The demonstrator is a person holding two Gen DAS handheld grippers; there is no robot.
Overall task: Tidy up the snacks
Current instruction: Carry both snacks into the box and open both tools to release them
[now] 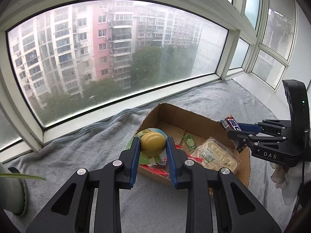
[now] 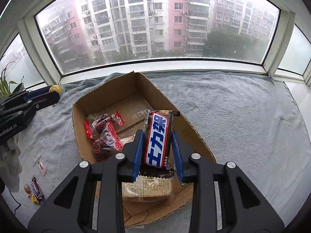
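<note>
An open cardboard box sits on a grey blanket by the window. My left gripper is shut on a yellow jelly cup and holds it over the box's near left edge. It also shows in the right wrist view. My right gripper is shut on a brown Snickers bar and holds it above the box. That bar also shows in the left wrist view. Inside the box lie red-wrapped sweets, a green packet and a clear-wrapped pastry.
On the blanket left of the box lie another Snickers bar, a small brown sweet and a pink packet. A potted plant stands at the left. The window frame runs behind the box.
</note>
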